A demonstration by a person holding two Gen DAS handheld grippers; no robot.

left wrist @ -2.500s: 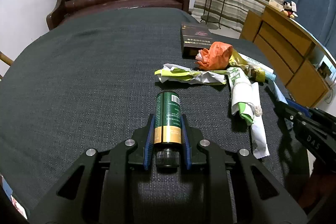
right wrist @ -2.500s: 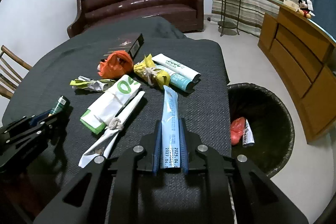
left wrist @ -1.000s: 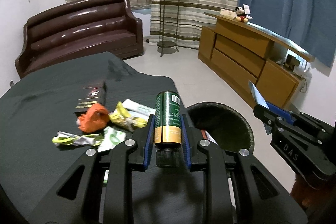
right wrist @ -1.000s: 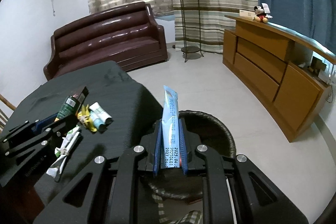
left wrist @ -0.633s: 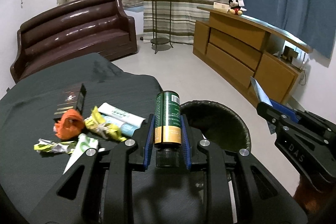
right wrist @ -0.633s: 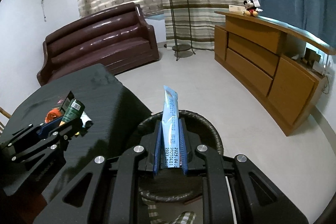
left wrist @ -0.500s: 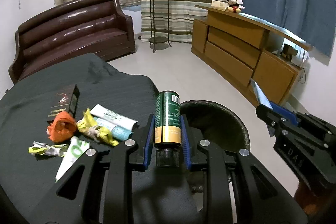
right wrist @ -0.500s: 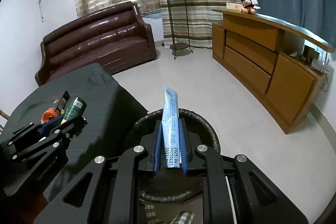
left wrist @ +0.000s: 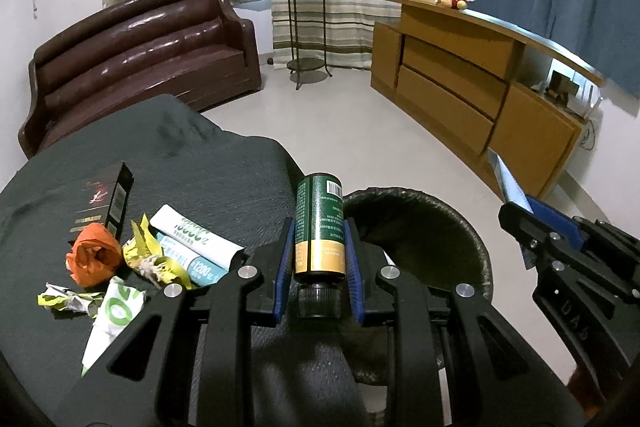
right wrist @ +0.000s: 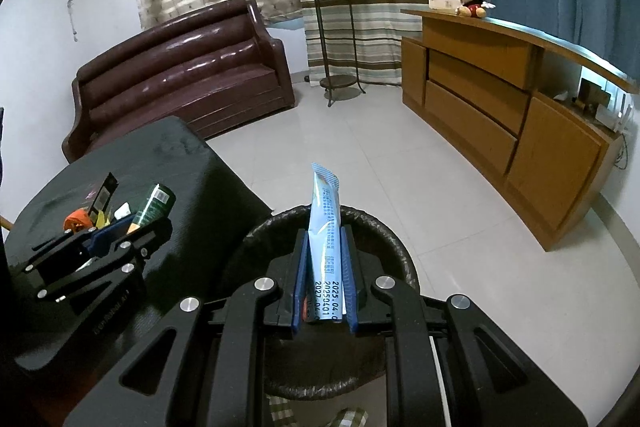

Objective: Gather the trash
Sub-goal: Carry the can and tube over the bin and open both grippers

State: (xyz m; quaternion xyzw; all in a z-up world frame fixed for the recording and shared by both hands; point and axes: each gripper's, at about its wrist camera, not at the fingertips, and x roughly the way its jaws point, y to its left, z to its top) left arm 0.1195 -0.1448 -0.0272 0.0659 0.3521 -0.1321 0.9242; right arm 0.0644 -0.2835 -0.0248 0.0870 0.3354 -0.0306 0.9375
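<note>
- Carrying two pieces of trash at once: we are holding the green bottle (left wrist: 319, 223) in the left tongs (left wrist: 319, 247), clamped tight on its sides, cap end toward the camera.
- We are pinching the blue sachet (right wrist: 325, 239) in the right tongs (right wrist: 324, 267), nearly fully closed on the flat pack, with its top end sticking out past the tips.
- Both tongs are sitting near the black-lined bin (left wrist: 476, 251) on the floor beside the surface (left wrist: 224, 167); the sachet is lining up over the bin's mouth in the right wrist view, and the bottle is sitting just at the rim's near-left edge.
- Neither item is released yet, so we are judging this as the drop step, about to happen.
- Bin contents are hidden behind the tongs; we cannot tell what is already in.
- We are leaving plenty on the surface: orange bag (left wrist: 94, 259), yellow wrapper (left wrist: 150, 255), white tube (left wrist: 196, 239), teal tube (left wrist: 196, 269), crumpled wrapper (left wrist: 66, 301), white-green pack (left wrist: 114, 319), dark box (left wrist: 100, 205).
- Judging progress: well short of half.
</note>
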